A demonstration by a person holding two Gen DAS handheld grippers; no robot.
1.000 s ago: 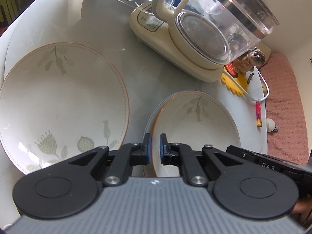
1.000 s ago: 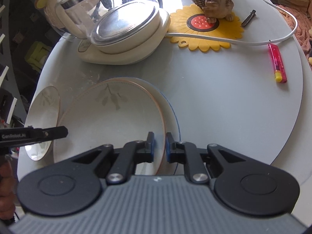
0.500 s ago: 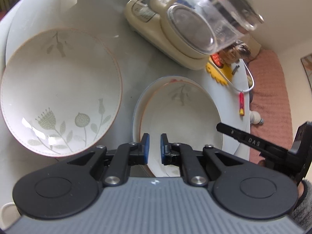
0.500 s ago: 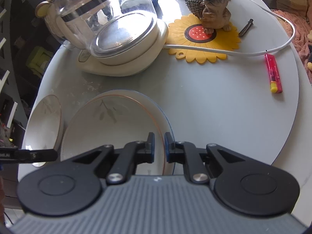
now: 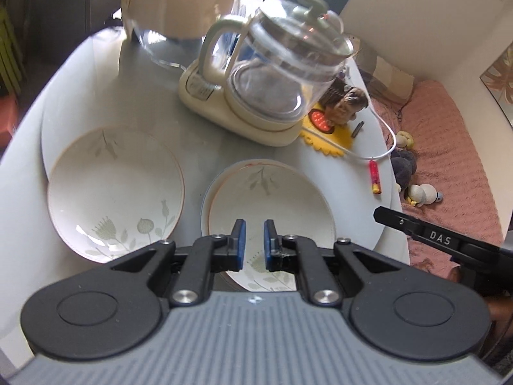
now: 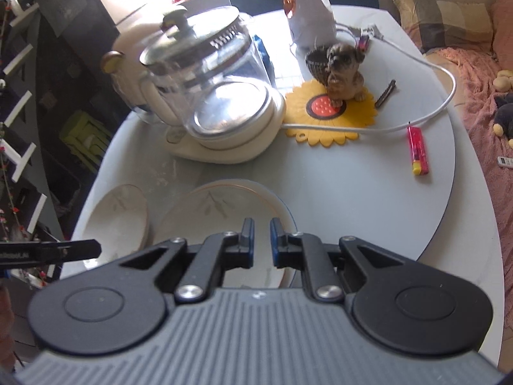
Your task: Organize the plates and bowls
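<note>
Hovering above bowl point(image 5: 269, 205), both fingers point(image 5: 239, 240) nearly closed, empty.

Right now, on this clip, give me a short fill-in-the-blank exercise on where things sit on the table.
1. The dog figurine stands on a yellow mat shaped like a ____.
2. The red lighter lies on the ____.
3. The glass kettle sits on a ____-coloured base.
4. The plate under the left claw bears a ____ pattern.

Missing words: sunflower; table; cream; floral
</note>
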